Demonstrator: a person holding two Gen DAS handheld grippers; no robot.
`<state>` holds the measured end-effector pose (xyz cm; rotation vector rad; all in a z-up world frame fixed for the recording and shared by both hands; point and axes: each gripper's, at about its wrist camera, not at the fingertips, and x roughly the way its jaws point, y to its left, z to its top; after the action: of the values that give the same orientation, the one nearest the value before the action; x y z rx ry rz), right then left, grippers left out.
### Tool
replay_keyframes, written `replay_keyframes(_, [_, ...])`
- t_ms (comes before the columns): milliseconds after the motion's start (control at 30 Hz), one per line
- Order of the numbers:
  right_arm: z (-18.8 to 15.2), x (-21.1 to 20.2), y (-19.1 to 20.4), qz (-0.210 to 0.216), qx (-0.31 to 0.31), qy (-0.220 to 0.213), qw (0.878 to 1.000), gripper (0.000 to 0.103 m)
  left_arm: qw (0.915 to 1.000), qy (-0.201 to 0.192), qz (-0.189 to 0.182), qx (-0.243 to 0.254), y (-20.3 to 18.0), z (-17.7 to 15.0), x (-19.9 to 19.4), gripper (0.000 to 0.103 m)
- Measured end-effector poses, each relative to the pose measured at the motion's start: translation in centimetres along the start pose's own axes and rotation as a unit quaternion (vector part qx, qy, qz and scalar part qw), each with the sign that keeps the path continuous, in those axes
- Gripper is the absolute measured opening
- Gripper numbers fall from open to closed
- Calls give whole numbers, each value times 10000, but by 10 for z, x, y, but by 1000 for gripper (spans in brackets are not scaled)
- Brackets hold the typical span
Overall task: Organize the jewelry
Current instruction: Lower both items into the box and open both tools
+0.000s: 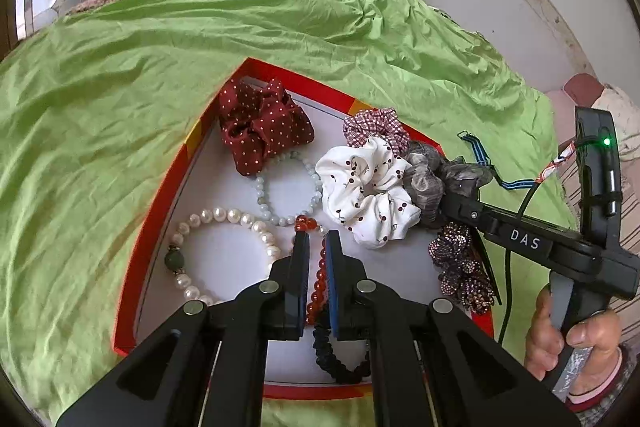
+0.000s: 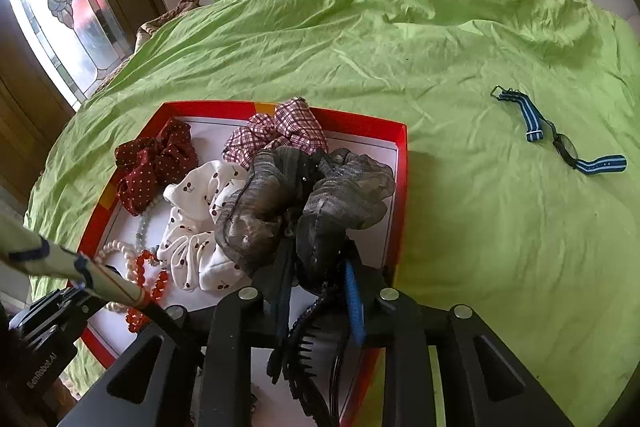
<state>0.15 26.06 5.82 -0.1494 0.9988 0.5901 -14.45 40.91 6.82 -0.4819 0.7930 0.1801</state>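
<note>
Between the nearly closed fingers of the left gripper (image 1: 317,247) runs a strand of red beads (image 1: 318,283), seen through the narrow gap; whether the pads touch it cannot be told. Just left of that gripper lies a pearl bracelet (image 1: 224,223), and ahead of it a pale bead bracelet (image 1: 288,187) and a white cherry-print scrunchie (image 1: 366,191), all inside the red-rimmed box (image 1: 152,215) on the green sheet (image 1: 160,39).

At the tips of the right gripper (image 2: 320,259) sits a grey sheer scrunchie (image 2: 304,191), bunched against both fingers. Its jaws stand a little apart, and the pictures do not settle whether the pads press the cloth. Beneath that gripper lies a black comb clip (image 2: 308,331). Far off to its right, out on the sheet, lies a blue-striped watch (image 2: 560,143).
</note>
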Motion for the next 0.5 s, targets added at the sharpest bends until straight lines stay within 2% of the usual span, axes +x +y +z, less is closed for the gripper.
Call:
replay_keyframes(67, [0,-2,-2,-1,72,-8,10000,42,9998,-72,136,104,-4,0,-2,7])
replay_keyframes(100, [0,-4,-3,3,134,-32,9999,44,9996,-113,210,164,-6,0,-3,8])
replay_keyframes(133, [0,-6,-4,8,167,-45,9999,45,9992,-156,278,222,-8,0,-4,15])
replay_keyframes(167, [0,-9,-5,14,201,-59,9998,46,9986,-229,380,284,-11,-1,-6,31])
replay_keyframes(200, [0,-11,-6,17,216,-77,9997,46,9981,-291,450,306,-12,-1,-8,39])
replay_keyframes(233, [0,-16,-6,20,222,-116,9997,46,9971,-410,558,327,-14,-2,-12,52])
replay_keyframes(267, [0,-20,-7,16,214,-151,9997,46,9964,-492,608,339,-15,-2,-14,56])
replay_keyframes(367, [-2,-34,-6,13,188,-271,9995,50,9949,-684,647,353,-17,-1,-22,63])
replay_keyframes(500, [-10,-55,-5,-19,105,-425,9990,52,9937,-750,743,365,-18,-3,-25,65])
